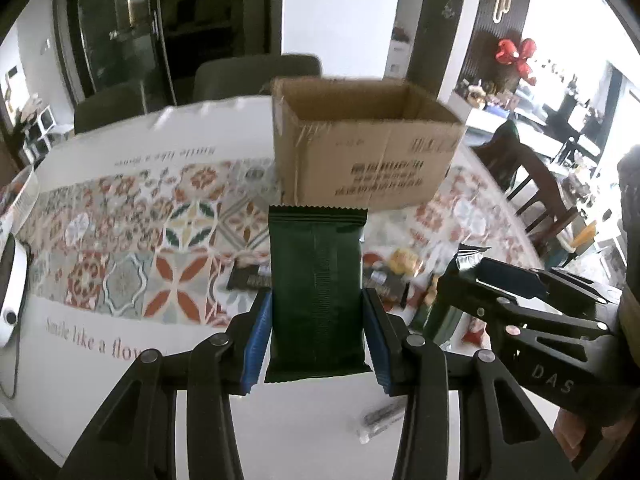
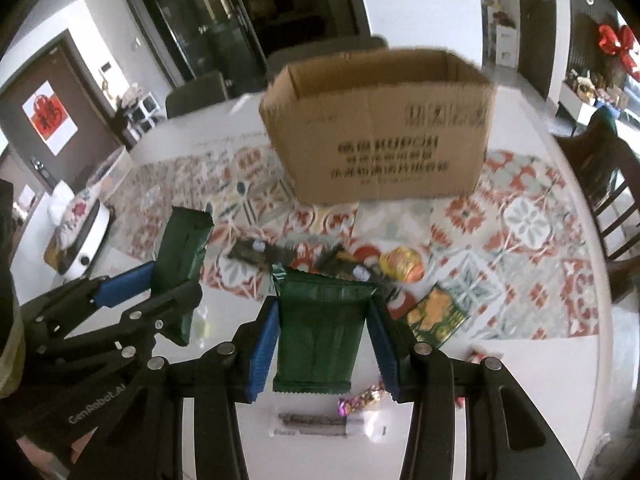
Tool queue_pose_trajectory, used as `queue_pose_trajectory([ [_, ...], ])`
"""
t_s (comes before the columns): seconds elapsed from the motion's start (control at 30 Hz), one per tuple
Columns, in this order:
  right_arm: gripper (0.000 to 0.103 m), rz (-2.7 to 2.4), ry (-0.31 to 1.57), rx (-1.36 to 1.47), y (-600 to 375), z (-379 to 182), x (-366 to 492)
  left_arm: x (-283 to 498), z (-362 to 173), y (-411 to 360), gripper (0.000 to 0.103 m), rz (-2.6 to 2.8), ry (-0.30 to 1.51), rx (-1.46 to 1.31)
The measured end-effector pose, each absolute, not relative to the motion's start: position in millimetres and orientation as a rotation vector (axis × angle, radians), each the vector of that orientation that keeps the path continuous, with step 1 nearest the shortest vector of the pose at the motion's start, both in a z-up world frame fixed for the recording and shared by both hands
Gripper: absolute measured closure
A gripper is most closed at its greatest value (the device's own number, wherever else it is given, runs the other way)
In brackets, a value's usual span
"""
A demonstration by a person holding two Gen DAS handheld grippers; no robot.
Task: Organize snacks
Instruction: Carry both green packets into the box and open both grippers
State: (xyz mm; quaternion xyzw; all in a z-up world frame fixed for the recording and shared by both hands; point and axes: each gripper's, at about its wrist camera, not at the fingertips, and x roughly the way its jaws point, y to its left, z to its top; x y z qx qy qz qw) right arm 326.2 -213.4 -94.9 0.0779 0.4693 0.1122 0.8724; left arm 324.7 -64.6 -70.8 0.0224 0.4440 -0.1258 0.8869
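Two dark green snack packets are lifted off the table right now, one in each claw. The left claw (image 1: 318,340) is clamped on a green packet (image 1: 318,292) by its long edges, and the right claw (image 2: 324,344) grips a second green packet (image 2: 320,336) the same way; both packets hang above the table (image 1: 100,360), short of the cardboard box (image 1: 360,152) that stands open-topped toward the far edge, on the patterned runner. The inside of the box is hidden from both views, so how much has already gone in cannot be told. Plenty is left: several snacks lie loose on the table between the claws and the box, among them dark bars (image 2: 256,250), an orange-yellow pack (image 2: 402,264) and a green-and-orange pouch (image 2: 438,314). Nearer the front edge sit a purple-wrapped candy (image 2: 362,396) and a clear-wrapped bar (image 2: 320,424). By my reading the job is in an early-to-middle stage, with these two packets probably bound for the box.
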Motion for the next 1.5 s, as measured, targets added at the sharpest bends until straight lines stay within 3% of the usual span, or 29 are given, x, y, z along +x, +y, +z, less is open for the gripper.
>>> queue_pose_trajectory([
  [0.83, 0.057, 0.139, 0.697, 0.188, -258.0, 10.7, 410.1, 434.0, 31.5, -110.9, 0.059, -0.332, 0.733, 0.093],
  [1.17, 0.057, 0.110, 0.672, 0.172, -266.4, 12.2, 468.0, 491.8, 22.2, -118.9, 0.059, -0.328, 0.770, 0.092],
  [1.5, 0.057, 0.099, 0.769, 0.164, -272.2, -19.2, 521.6, 541.5, -14.0, -128.4, 0.059, -0.333, 0.864, 0.073],
])
